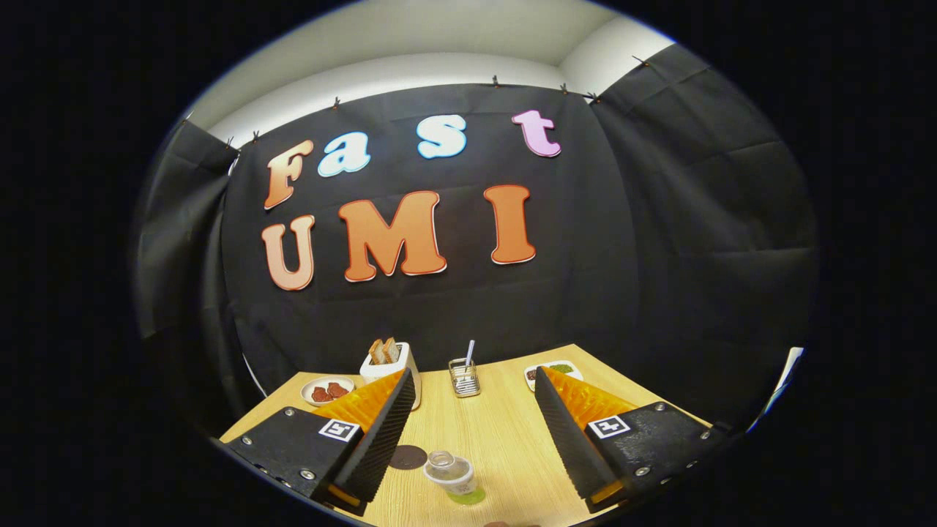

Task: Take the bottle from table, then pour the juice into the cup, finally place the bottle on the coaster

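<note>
Currently the gripper (pixel 468 410) fingers are spread wide, holding nothing. Small clear plastic bottle w/ green juice (pixel 454 476) lies low between the fingers on the light wooden table (pixel 505 432), just beside the dark round coaster (pixel 408 457). Cup: cannot tell where. Status, est.: grasp not yet made; pour & placement on coaster remain. White toaster w/ bread slices (pixel 392 362) stands beyond fingers.

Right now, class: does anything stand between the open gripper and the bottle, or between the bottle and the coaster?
Nothing visible does. The gripper is open, and the bottle stands between its fingers on bare table. The coaster lies just beside the bottle with no object between them.
</note>
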Demonstrator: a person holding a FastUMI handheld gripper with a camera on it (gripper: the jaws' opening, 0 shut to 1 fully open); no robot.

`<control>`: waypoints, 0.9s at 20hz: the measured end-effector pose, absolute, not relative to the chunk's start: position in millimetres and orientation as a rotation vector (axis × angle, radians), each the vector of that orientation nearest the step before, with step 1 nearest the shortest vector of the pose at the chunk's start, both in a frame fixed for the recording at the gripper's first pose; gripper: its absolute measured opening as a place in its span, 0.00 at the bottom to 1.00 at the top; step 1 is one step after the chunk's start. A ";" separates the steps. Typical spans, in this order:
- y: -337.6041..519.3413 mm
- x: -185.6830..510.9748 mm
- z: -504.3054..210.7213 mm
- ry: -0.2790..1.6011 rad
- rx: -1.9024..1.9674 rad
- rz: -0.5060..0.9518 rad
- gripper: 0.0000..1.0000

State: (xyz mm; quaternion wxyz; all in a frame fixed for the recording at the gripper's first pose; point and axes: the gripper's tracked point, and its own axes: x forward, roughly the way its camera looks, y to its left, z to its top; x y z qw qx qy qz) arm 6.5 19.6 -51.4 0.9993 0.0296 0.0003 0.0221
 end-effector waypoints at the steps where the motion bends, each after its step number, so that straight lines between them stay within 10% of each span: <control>1: 25.2 7.7 -58.0 0.005 0.042 0.052 0.98; 18: 49.6 31.7 -247.9 0.309 -0.084 0.055 0.98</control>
